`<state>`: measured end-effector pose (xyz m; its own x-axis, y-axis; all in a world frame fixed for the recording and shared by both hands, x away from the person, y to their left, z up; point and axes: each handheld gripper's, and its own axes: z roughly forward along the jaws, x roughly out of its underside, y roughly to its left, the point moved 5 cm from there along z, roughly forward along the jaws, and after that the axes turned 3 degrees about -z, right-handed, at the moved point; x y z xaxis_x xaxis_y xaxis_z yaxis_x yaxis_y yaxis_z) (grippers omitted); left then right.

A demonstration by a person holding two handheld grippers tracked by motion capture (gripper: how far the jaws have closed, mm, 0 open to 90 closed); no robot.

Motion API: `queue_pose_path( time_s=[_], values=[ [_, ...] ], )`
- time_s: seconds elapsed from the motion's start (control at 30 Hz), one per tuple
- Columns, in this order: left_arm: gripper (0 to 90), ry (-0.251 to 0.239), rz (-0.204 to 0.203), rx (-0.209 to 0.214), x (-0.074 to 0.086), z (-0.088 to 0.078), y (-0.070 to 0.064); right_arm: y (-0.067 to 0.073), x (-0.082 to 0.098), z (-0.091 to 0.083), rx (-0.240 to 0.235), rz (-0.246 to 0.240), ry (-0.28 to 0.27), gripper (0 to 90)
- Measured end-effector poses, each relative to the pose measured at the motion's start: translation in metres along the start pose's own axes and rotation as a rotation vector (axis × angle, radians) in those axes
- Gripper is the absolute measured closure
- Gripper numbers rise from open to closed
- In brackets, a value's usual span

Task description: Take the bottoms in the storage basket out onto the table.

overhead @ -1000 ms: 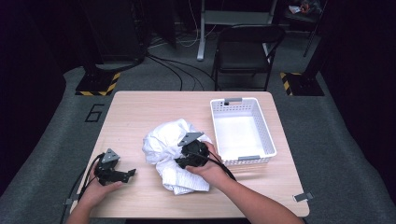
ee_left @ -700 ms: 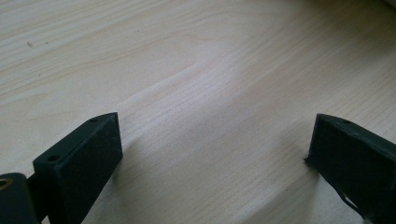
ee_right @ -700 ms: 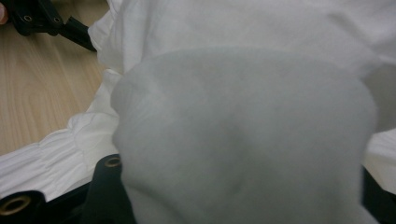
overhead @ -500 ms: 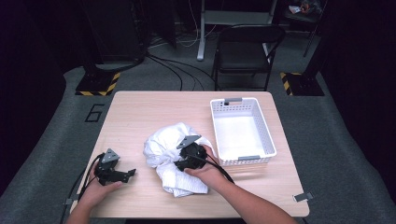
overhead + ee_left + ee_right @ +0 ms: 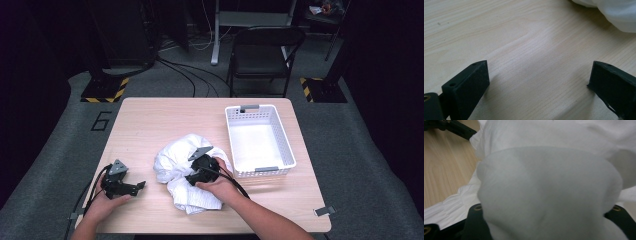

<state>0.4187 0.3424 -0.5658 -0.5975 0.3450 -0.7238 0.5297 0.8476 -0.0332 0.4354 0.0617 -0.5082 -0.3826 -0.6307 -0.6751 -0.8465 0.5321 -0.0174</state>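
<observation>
Right gripper view: right tool (image 5: 544,220) jaws, just opening, straddle bunched white cloth (image 5: 549,195), releasing it; left tool (image 5: 541,85) wide, idle.

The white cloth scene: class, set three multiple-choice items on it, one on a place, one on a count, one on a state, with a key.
1. Where is the white basket?
A. right of the white cloth
B. on the chair
C. under the table

2. How many baskets are on the table?
A. three
B. one
C. two

3. How do the left gripper's jaws stand?
A. shut on the cloth
B. shut on the basket
C. open over bare wood

Key: 1 A, the high view shows it beside the cloth; 2 B, a single basket stands there; 3 C, the left gripper view shows bare wood between the jaws.
</observation>
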Motion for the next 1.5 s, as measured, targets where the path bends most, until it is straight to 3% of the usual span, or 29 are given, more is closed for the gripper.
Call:
queue_pose_path(
  time_s=[0.07, 0.33, 0.53, 0.77, 1.2, 1.5],
  values=[
    [2.6, -0.003, 0.000, -0.003, 0.000, 0.000, 0.000, -0.002, 0.001, 0.001, -0.002, -0.015, 0.002, 35.4],
    [2.6, -0.002, 0.000, -0.001, 0.000, 0.000, 0.000, -0.006, 0.006, 0.007, -0.007, 0.056, 0.027, 21.0],
    [2.6, 0.001, 0.001, 0.001, 0.001, -0.001, -0.001, -0.005, 0.006, 0.008, -0.009, 0.033, 0.033, 13.5],
    [2.6, -0.004, 0.000, 0.001, 0.001, -0.001, -0.001, -0.004, 0.002, 0.003, -0.004, 0.040, 0.018, 6.0],
    [2.6, -0.002, 0.003, 0.000, 0.001, -0.001, -0.001, -0.004, -0.009, -0.017, -0.018, 0.056, -0.020, 4.3],
    [2.6, -0.004, 0.001, 0.000, 0.001, 0.000, -0.001, -0.006, -0.013, -0.034, -0.019, 0.035, -0.046, 4.7]
  ],
)
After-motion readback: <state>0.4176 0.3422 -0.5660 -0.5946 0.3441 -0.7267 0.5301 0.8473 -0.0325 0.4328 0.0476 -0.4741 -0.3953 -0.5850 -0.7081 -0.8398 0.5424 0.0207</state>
